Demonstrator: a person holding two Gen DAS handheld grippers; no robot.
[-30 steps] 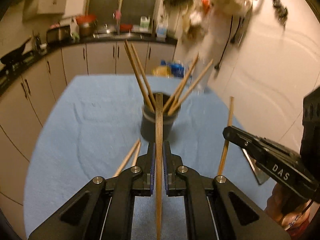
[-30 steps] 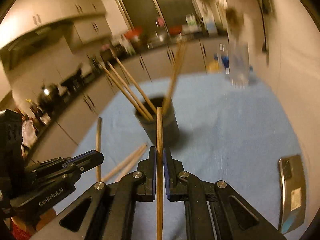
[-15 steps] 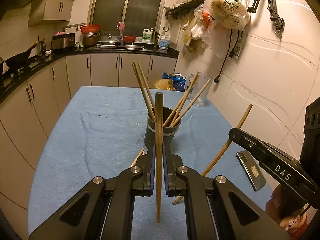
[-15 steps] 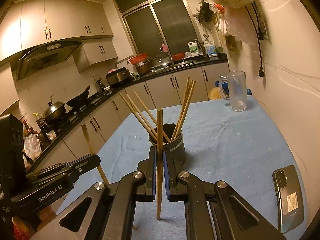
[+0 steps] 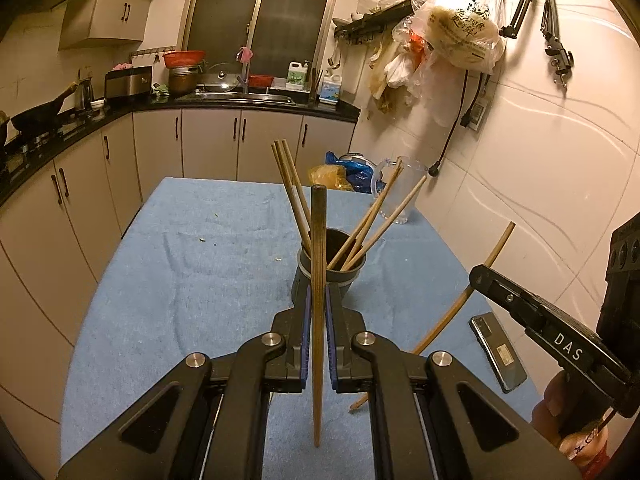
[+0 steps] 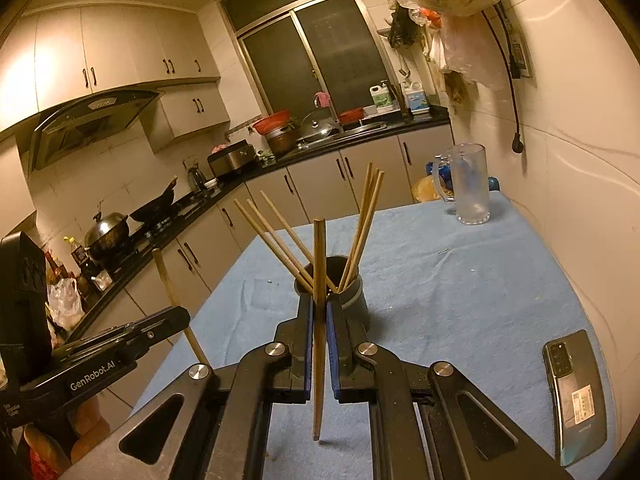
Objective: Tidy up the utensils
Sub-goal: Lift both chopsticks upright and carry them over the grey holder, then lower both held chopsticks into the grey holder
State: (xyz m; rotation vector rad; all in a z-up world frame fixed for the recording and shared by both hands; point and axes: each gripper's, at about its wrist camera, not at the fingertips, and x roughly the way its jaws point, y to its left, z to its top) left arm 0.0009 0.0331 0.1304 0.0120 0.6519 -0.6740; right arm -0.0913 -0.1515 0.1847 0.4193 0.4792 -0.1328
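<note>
A dark round holder (image 5: 329, 276) stands on the blue table cloth (image 5: 180, 280) with several wooden chopsticks leaning in it; it also shows in the right wrist view (image 6: 340, 292). My left gripper (image 5: 318, 304) is shut on one upright chopstick (image 5: 318, 248), a little short of the holder. My right gripper (image 6: 319, 312) is shut on another upright chopstick (image 6: 319, 264), also just short of the holder. The right gripper and its chopstick (image 5: 472, 284) show at the right of the left wrist view.
A phone (image 6: 576, 396) lies on the cloth at the right, also in the left wrist view (image 5: 498, 354). A clear glass mug (image 6: 470, 188) stands at the far right corner. Kitchen cabinets (image 5: 80, 200) run along the left, a tiled wall on the right.
Both grippers have risen and tilted up, each still holding its chopstick. The loose chopsticks seen on the cloth a second ago are out of view behind the grippers.
</note>
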